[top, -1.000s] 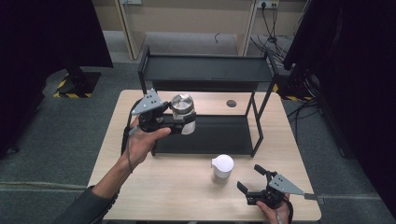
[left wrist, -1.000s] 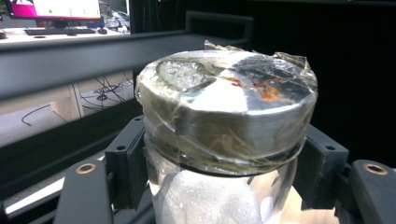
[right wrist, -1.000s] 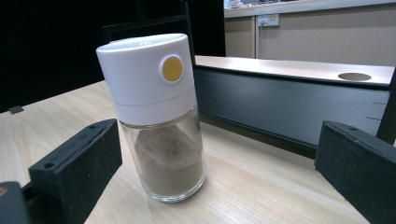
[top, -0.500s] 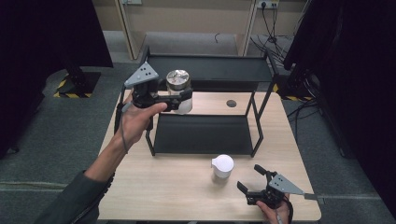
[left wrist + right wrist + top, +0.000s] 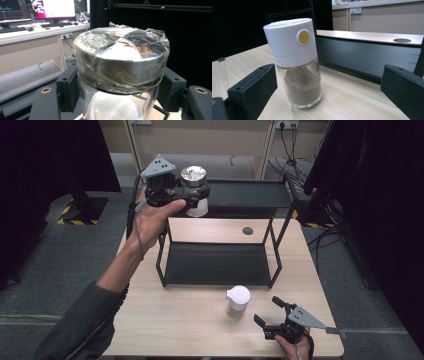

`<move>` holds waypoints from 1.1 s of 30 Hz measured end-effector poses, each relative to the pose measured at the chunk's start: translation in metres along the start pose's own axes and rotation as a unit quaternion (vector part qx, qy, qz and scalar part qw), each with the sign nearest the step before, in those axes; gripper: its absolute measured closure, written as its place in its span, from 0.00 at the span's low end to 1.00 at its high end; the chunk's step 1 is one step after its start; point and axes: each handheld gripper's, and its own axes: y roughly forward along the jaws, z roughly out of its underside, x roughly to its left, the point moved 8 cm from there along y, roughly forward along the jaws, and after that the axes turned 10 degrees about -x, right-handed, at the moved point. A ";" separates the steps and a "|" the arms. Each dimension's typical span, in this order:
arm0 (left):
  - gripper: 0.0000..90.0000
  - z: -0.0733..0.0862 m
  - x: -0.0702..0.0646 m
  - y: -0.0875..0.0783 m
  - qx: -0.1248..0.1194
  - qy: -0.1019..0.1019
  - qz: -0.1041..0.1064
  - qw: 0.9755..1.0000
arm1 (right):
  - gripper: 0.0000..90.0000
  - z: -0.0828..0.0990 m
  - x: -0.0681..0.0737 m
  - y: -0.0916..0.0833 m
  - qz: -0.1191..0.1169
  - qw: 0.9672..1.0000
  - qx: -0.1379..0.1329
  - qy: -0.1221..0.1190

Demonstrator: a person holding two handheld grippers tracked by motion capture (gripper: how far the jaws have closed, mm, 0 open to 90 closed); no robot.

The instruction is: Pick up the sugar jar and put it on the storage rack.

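Observation:
A glass jar (image 5: 195,190) with a silver lid (image 5: 122,57) wrapped in clear film holds a white powder. My left gripper (image 5: 192,196) is shut on it and holds it in the air at the left end of the black rack's top shelf (image 5: 250,195). In the left gripper view the jaws clamp the jar just under its lid. A glass shaker (image 5: 238,301) with a white cap and brown powder (image 5: 303,85) stands on the table in front of the rack. My right gripper (image 5: 270,317) rests open near the table's front edge, just right of the shaker, not touching it.
The black two-level rack (image 5: 215,262) stands mid-table, its lower shelf bare. The wooden table (image 5: 175,320) has a round cable hole (image 5: 247,230) behind the rack. Dark screens flank both sides; cables lie on the floor at the back right.
My left hand has lifted the jar from beside the rack's lower level up to the height of the top shelf. The right gripper and the shaker have stayed put.

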 end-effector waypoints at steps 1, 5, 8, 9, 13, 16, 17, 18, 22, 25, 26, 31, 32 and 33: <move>0.34 0.000 0.000 0.003 0.000 0.000 -0.004 1.000 | 0.01 0.000 0.000 0.000 0.000 1.000 0.000 0.000; 0.34 0.000 0.002 0.014 0.001 0.005 -0.024 1.000 | 0.01 0.000 0.000 0.000 0.000 1.000 0.000 0.000; 0.34 0.000 0.006 0.022 -0.002 0.000 -0.042 0.999 | 0.01 0.000 0.000 0.000 -0.001 1.000 0.000 0.000; 0.34 0.000 0.007 0.024 -0.001 0.001 -0.046 0.999 | 0.01 0.000 0.000 0.000 -0.001 1.000 0.000 0.000; 0.34 -0.002 0.009 0.030 -0.001 0.008 -0.067 0.998 | 0.01 0.000 0.000 0.000 -0.001 1.000 0.000 0.000; 0.34 -0.002 0.012 0.036 -0.002 0.007 -0.083 0.997 | 0.01 0.000 0.000 0.000 -0.001 1.000 0.000 0.000; 0.34 -0.001 0.013 0.038 -0.003 0.006 -0.087 0.996 | 0.01 0.000 0.000 0.000 -0.001 1.000 -0.001 0.000; 0.34 -0.001 0.014 0.039 -0.002 0.005 -0.089 0.996 | 0.01 0.000 0.000 0.000 -0.001 1.000 -0.001 0.000; 0.34 0.002 0.016 0.047 -0.002 0.001 -0.105 0.994 | 0.01 0.000 -0.001 0.000 -0.002 1.000 0.000 0.001; 0.34 0.003 0.018 0.051 -0.001 0.007 -0.117 0.993 | 0.01 0.000 -0.001 -0.001 -0.002 1.000 -0.001 0.000; 0.34 0.004 0.018 0.052 -0.001 0.008 -0.120 0.993 | 0.01 0.000 -0.001 -0.001 -0.002 1.000 -0.001 0.001; 0.34 0.009 0.020 0.059 -0.002 0.007 -0.132 0.991 | 0.01 0.000 -0.001 -0.001 -0.003 1.000 -0.001 0.000; 0.34 0.010 0.021 0.060 -0.002 0.007 -0.132 0.991 | 0.01 0.000 -0.001 -0.001 -0.003 1.000 -0.001 0.000; 0.34 0.011 0.021 0.061 -0.002 0.005 -0.133 0.991 | 0.01 0.000 -0.001 -0.001 -0.003 1.000 -0.001 0.000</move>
